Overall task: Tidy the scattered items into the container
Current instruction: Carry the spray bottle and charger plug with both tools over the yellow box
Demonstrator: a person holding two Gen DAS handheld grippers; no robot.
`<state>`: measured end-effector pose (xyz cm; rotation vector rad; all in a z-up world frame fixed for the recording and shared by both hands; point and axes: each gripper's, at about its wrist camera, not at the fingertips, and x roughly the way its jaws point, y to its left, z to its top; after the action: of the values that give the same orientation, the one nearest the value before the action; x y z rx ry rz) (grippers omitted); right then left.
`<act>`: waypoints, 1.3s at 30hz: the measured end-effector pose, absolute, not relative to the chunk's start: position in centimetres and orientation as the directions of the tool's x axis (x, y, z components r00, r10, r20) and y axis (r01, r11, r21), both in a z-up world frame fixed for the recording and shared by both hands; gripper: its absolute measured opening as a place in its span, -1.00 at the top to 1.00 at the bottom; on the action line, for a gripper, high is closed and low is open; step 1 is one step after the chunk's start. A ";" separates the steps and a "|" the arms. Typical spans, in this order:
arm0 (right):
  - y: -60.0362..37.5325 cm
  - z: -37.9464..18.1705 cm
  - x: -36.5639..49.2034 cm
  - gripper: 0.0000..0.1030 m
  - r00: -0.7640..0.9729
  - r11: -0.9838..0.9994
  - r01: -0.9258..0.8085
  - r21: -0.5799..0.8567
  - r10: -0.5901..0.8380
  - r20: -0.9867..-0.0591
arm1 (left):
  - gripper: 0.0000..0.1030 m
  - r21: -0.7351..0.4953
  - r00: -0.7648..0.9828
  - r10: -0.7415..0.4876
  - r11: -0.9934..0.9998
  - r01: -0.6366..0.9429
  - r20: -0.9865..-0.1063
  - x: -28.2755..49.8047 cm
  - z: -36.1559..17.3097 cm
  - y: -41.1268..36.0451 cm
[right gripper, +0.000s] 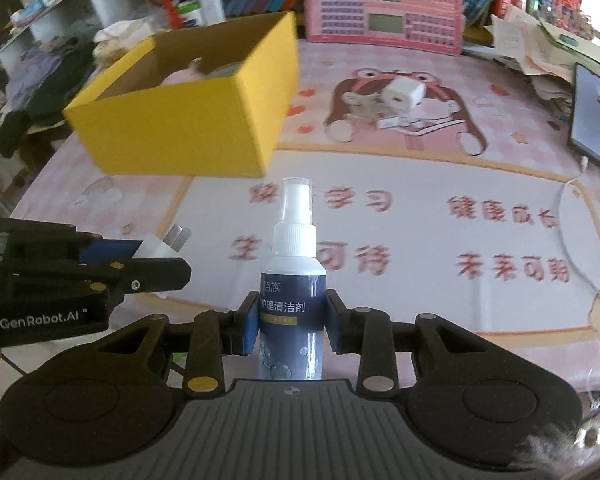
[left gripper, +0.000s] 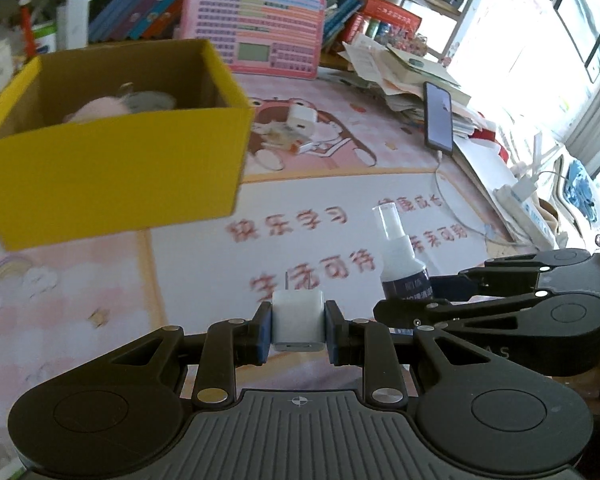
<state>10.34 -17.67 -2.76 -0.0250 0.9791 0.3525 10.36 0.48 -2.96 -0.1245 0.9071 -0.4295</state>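
Two claws loaded: my left claw (left gripper: pixel 299 330) is clamped on a white plug (left gripper: pixel 299 320), my right claw (right gripper: pixel 290 326) on a spray bottle (right gripper: pixel 293 280), both carried above the table (right gripper: pixel 420 184). Risk: the tall bottle could swing in the pads; the two claws run close and could clash at the yellow box (left gripper: pixel 112 160). Only the left view shows the plug's port; only the right view shows the bottle's label. A second plug (right gripper: pixel 404 94) lies beyond.

Matt cardboard box (right gripper: pixel 188 136), glossy plastic bottle (right gripper: pixel 292 304), smooth plastic charger (left gripper: pixel 299 320)
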 end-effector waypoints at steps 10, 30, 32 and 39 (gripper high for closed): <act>-12.1 -2.4 7.5 0.39 0.483 0.909 -0.398 0.123 0.321 -0.815 | 0.52 -0.287 0.578 -0.375 0.927 0.242 -0.725 6.7 -3.0 5.9; -6.1 -1.5 6.1 0.39 0.455 0.838 -0.542 0.064 0.357 -0.816 | 0.52 -0.299 0.660 -0.315 0.944 0.142 -0.682 4.4 -2.4 11.1; -5.6 -1.4 6.2 0.39 0.451 0.829 -0.556 0.064 0.365 -0.814 | 0.52 -0.296 0.667 -0.306 0.946 0.132 -0.679 4.4 -2.3 11.5; -4.6 -0.9 6.9 0.39 0.452 0.811 -0.581 0.063 0.386 -0.804 | 0.52 -0.295 0.685 -0.282 0.950 0.102 -0.672 4.8 -1.9 12.5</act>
<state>6.86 -4.61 -0.90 -0.2347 0.9246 0.6040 4.84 12.49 -1.87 -0.2423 0.7893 -0.2173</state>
